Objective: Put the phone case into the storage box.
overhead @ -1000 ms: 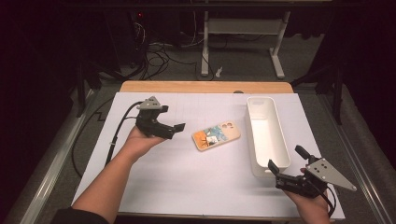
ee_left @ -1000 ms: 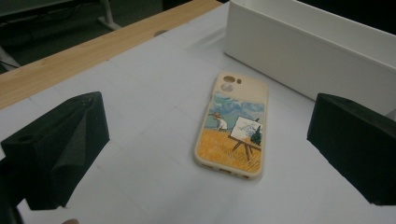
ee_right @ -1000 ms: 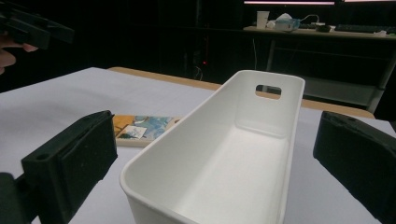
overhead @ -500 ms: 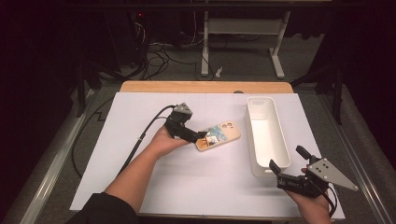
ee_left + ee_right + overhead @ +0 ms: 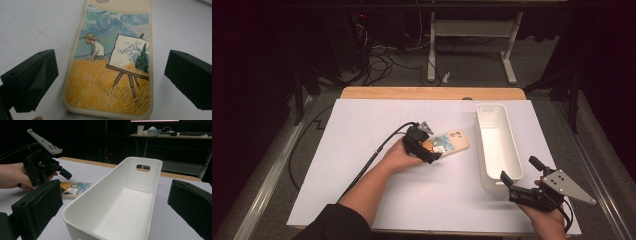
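The painted phone case (image 5: 110, 67) lies flat on the white table cover (image 5: 362, 130), its near end between my left claw's (image 5: 428, 150) 2 jaws, which stand apart on either side without touching it. Just beside the case sits an empty white bin (image 5: 496, 145). My right claw (image 5: 522, 182) hovers at the bin's near end, jaws apart around nothing.
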